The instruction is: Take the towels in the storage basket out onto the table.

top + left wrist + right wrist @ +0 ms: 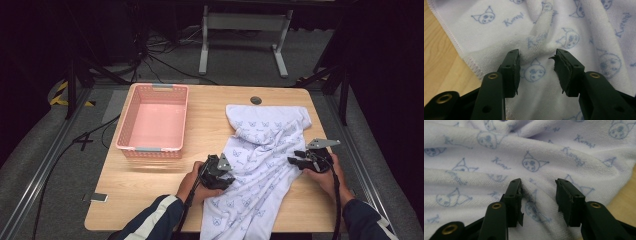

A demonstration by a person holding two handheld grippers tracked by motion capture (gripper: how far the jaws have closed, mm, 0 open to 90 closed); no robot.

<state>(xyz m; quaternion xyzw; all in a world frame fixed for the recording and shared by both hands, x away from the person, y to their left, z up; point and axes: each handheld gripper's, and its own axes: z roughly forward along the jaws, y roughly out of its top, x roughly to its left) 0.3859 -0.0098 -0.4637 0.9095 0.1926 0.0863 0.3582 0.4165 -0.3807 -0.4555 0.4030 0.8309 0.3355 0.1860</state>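
Note:
A white towel (265, 150) printed with pale blue cartoon faces lies rumpled on the right half of the wooden table (150, 195), and one end hangs over the front edge. My left gripper (229, 175) rests at the towel's left hem, jaws apart. In the left gripper view the left gripper (537, 56) straddles a raised fold of the towel (544, 37) without pinching it. My right gripper (296, 159) sits at the towel's right edge. In the right gripper view the right gripper (538, 183) stands open over a ridge of the towel (531, 152).
A pink plastic basket (131, 116) stands on the left half of the table with nothing in it. A round grommet (256, 100) sits near the far edge. A small flat silver object (96, 197) lies at the table's front left corner. Black frame legs stand around the table.

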